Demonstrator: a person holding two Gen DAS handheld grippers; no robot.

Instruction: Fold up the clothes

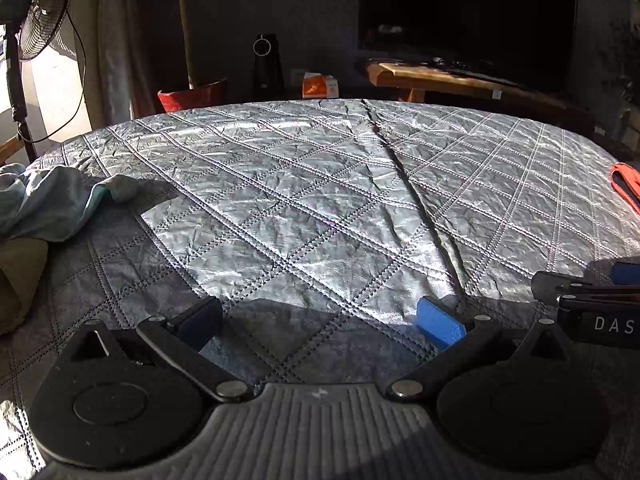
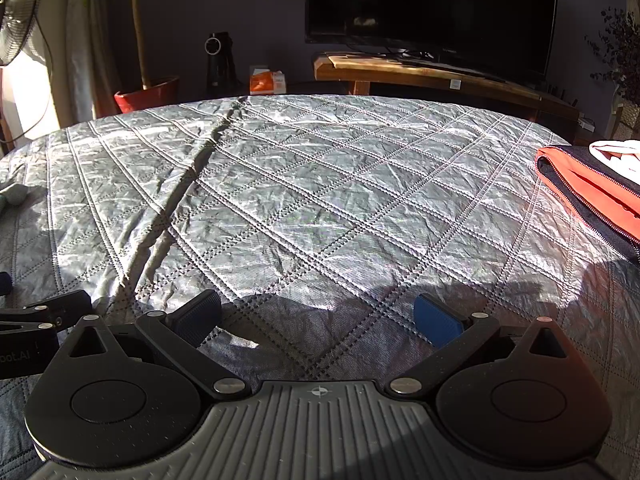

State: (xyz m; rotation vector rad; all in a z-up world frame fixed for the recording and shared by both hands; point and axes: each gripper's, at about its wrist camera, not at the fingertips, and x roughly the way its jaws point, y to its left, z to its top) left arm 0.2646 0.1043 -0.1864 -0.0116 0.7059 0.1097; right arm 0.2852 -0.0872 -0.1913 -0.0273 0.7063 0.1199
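A crumpled pale teal garment point(image 1: 52, 204) lies at the left edge of the grey quilted bedspread point(image 1: 304, 184), with an olive cloth point(image 1: 18, 276) just below it. On the right lies a folded orange and dark garment point(image 2: 592, 196) with a white piece point(image 2: 618, 154) on top; its orange edge point(image 1: 626, 190) shows in the left wrist view. My left gripper point(image 1: 320, 320) hovers low over the quilt, open and empty. My right gripper point(image 2: 318, 318) is beside it, also open and empty. Each gripper's side shows at the edge of the other's view.
A long crease point(image 2: 180, 204) runs across the bedspread point(image 2: 320, 184). Beyond the bed stand a fan point(image 1: 36, 20), a potted tree in a red pot point(image 1: 192, 96), a dark speaker point(image 1: 266, 64), an orange box point(image 1: 320, 86), and a TV point(image 2: 432, 12) on a wooden bench point(image 2: 432, 76).
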